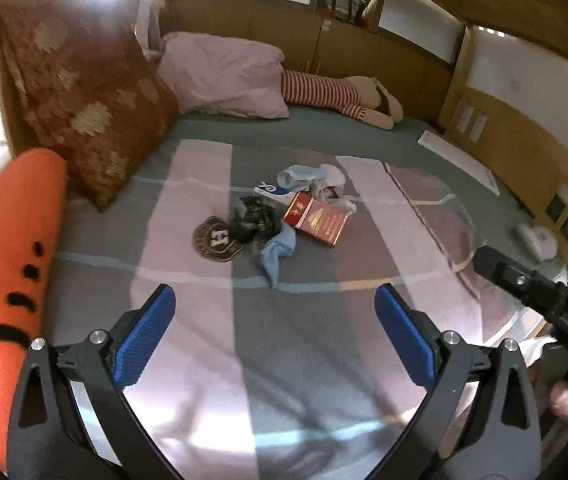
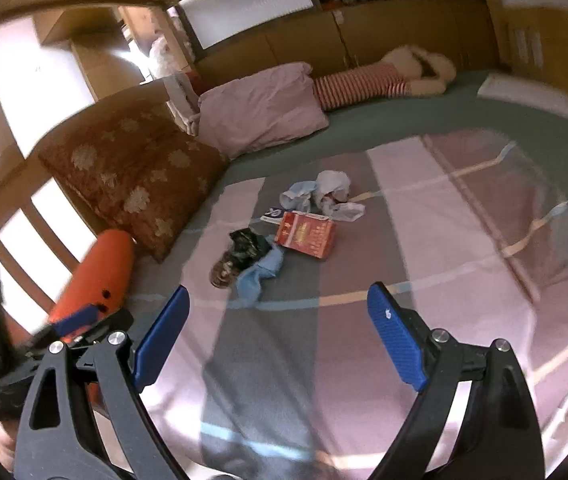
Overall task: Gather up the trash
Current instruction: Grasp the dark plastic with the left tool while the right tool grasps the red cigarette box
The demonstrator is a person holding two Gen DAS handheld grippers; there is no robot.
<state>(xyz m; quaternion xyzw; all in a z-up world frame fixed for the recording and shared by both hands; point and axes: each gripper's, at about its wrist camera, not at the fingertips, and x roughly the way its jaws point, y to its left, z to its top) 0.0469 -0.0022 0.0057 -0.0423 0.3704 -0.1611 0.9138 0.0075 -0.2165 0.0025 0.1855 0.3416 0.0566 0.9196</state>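
Observation:
A pile of trash lies in the middle of the bed: a red box [image 1: 316, 219] [image 2: 306, 234], a black crumpled wrapper [image 1: 255, 219] [image 2: 247, 245], a round brown badge-like piece [image 1: 215, 239] [image 2: 223, 270], a light blue crumpled piece [image 1: 279, 254] [image 2: 257, 274], white crumpled paper [image 1: 330, 184] [image 2: 334, 190] and a blue-and-white packet [image 1: 271, 191] [image 2: 272, 213]. My left gripper [image 1: 275, 302] is open and empty, short of the pile. My right gripper [image 2: 277, 304] is open and empty, also short of it.
The bed has a striped pink-and-grey blanket [image 1: 284, 360] [image 2: 444, 240]. A brown flowered cushion [image 1: 83, 108] [image 2: 131, 176], a pink pillow [image 1: 223, 76] [image 2: 259, 108], an orange plush [image 1: 7, 248] [image 2: 99, 276] and a striped doll [image 1: 332, 94] [image 2: 368, 84] lie along the left and back. Wooden cabinets stand behind.

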